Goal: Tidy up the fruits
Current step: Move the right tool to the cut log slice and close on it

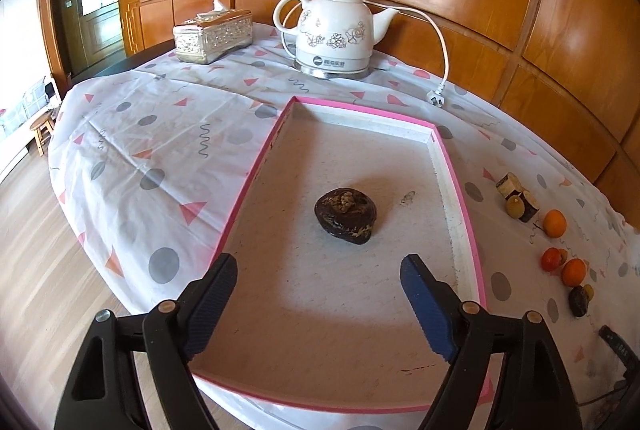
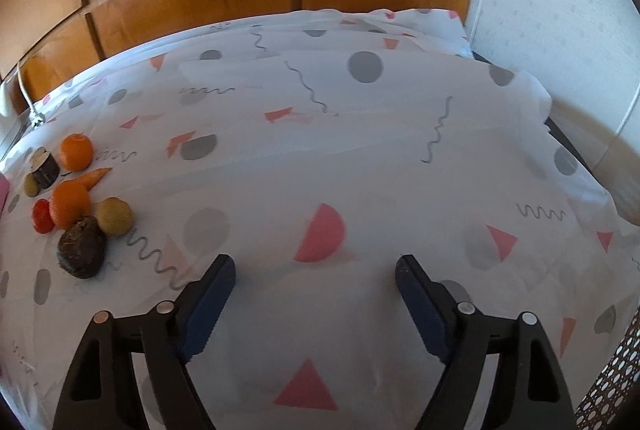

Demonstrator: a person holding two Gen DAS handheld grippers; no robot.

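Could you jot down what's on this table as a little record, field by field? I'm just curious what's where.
tray: pink-rimmed tray on the patterned tablecloth
in tray: one dark brown lumpy item, alone
outside tray: cluster with oranges, carrot, small red fruit, dark round item
behind tray: white kettle, tissue box
left gripper: open, holding nothing
right gripper: open, holding nothing

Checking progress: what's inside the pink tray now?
One dark brown lump lies mid-tray; the rest of the floor looks bare. The near corners are hidden by the left gripper.
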